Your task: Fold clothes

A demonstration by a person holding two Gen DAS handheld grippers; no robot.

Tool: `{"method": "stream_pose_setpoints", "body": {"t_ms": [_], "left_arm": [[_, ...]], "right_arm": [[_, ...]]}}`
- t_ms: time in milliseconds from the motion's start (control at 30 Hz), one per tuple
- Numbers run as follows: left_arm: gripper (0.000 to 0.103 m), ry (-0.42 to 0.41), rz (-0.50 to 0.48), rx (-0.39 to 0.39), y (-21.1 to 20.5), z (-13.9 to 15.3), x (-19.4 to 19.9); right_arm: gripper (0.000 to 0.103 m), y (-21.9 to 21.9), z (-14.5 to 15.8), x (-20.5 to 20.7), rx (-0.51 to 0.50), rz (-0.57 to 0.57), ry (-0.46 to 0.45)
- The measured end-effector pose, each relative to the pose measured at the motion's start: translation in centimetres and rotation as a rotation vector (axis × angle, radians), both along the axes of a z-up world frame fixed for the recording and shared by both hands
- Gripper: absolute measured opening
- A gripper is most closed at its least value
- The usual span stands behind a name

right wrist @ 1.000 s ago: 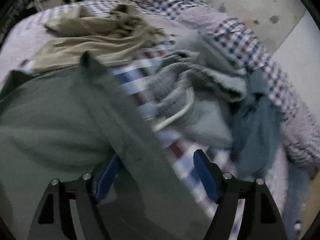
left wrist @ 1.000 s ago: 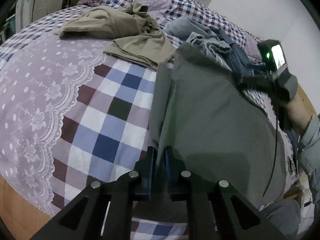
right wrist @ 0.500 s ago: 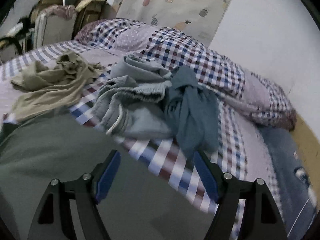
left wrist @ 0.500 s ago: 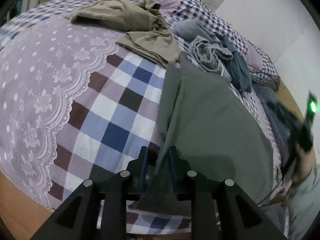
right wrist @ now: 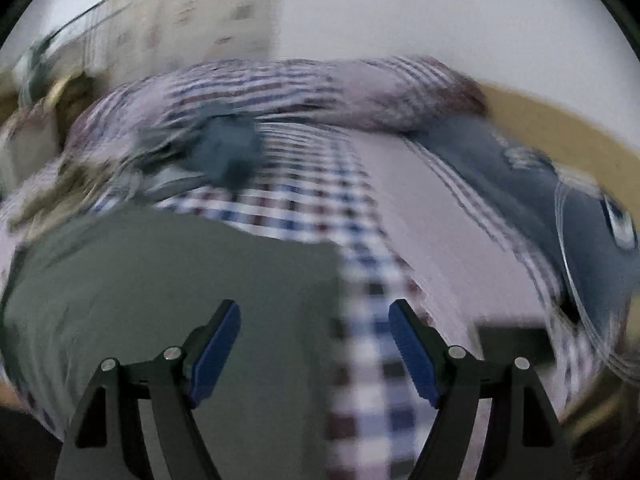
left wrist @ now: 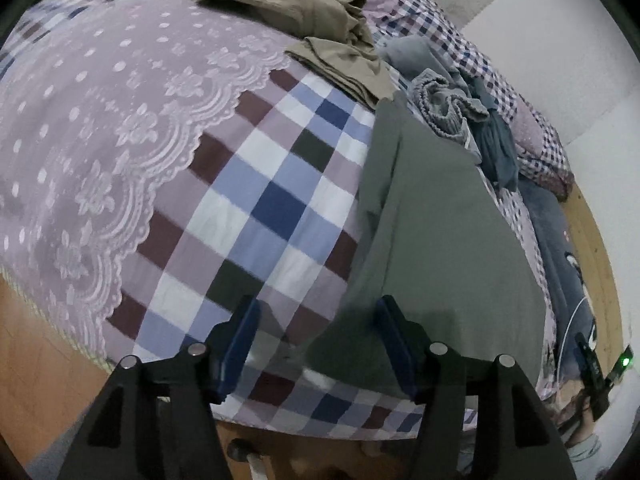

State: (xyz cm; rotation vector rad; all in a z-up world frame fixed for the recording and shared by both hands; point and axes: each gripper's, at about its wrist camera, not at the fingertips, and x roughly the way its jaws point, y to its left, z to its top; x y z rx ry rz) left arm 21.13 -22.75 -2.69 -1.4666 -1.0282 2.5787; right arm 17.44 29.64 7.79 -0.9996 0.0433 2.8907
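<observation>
**Grey-green garment flat on the bed, both grippers empty**

A bed (left wrist: 256,208) fills both views, covered in a quilt of blue, white and maroon checks with a lilac lace-patterned panel on its left side; pale walls stand behind it. The left gripper (left wrist: 318,344) hovers low over the near edge of the bed, its blue-padded jaws spread wide with nothing between them, the right-hand finger just above the near corner of the grey-green garment (left wrist: 436,232). That garment lies flat, running from the near edge away toward the pillows. The right gripper (right wrist: 314,346) also has its jaws wide apart and empty, poised above the garment's right edge (right wrist: 180,280) where it meets the checked quilt; this view is heavily motion-blurred.

Beyond the garment lie a crumpled khaki garment (left wrist: 320,28), a heap of grey knit clothing (left wrist: 444,108) and a dark teal piece (left wrist: 498,148) just beside it. A navy garment (left wrist: 560,256) lies along the bed's right edge. Nothing rests on top of the grey-green garment.
</observation>
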Motion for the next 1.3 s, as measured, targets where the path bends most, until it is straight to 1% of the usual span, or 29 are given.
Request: {"method": "stream_pose_setpoints", "body": {"t_ms": [67, 200, 300, 400, 467, 600, 767, 933, 1133, 1167, 1200, 1233, 1267, 1300], "left_arm": [[0.065, 0.0, 0.014, 0.04, 0.0, -0.3, 0.6], [0.065, -0.001, 0.035, 0.122, 0.2, -1.0, 1.6], [0.065, -0.001, 0.036, 0.171, 0.9, -1.2, 2.2], [0.065, 0.02, 0.055, 0.212, 1.2, -1.0, 2.9], [0.065, 0.033, 0.071, 0.235, 1.3, -0.9, 3.3], [0.065, 0.059, 0.105, 0.279, 1.6, -0.8, 4.1], [0.065, 0.07, 0.154, 0.341, 0.8, -1.7, 4.1], [0.065, 0.051, 0.179, 0.332, 1.0, -2.8, 3.3], [0.065, 0.118, 0.202, 0.337, 1.1, -2.4, 3.1], [0.064, 0.125, 0.21, 0.342, 1.0, -2.4, 3.2], [0.06, 0.136, 0.214, 0.352, 0.9, -2.4, 3.3], [0.047, 0.151, 0.217, 0.362, 0.7, -2.2, 3.3], [0.038, 0.163, 0.219, 0.371, 0.6, -2.1, 3.4], [0.036, 0.172, 0.22, 0.38, 0.4, -2.0, 3.5]], "right_arm": [[0.08, 2.6, 0.2, 0.9, -0.092, -0.057, 0.017], [0.08, 5.7, 0.5, 2.3, -0.203, -0.119, 0.05], [0.08, 6.1, 0.6, 2.8, -0.241, -0.113, 0.057], [0.08, 5.0, 0.3, 3.1, -0.252, -0.06, 0.039], [0.08, 3.7, 0.2, 3.2, -0.237, -0.021, 0.03], [0.08, 0.3, -0.3, 4.3, -0.163, 0.071, 0.021], [0.08, -3.2, -1.2, 5.7, -0.092, 0.17, -0.001], [0.08, -5.1, -1.6, 6.2, -0.051, 0.234, -0.005], [0.08, -6.2, -1.8, 6.5, -0.007, 0.251, 0.007], [0.08, -6.5, -1.9, 6.6, 0.005, 0.256, 0.011], [0.08, -6.7, -1.9, 6.6, 0.016, 0.261, 0.014], [0.08, -7.3, -1.9, 6.8, 0.035, 0.271, 0.021], [0.08, -7.8, -2.0, 6.9, 0.056, 0.284, 0.029], [0.08, -8.4, -2.0, 7.1, 0.077, 0.296, 0.036]]}}
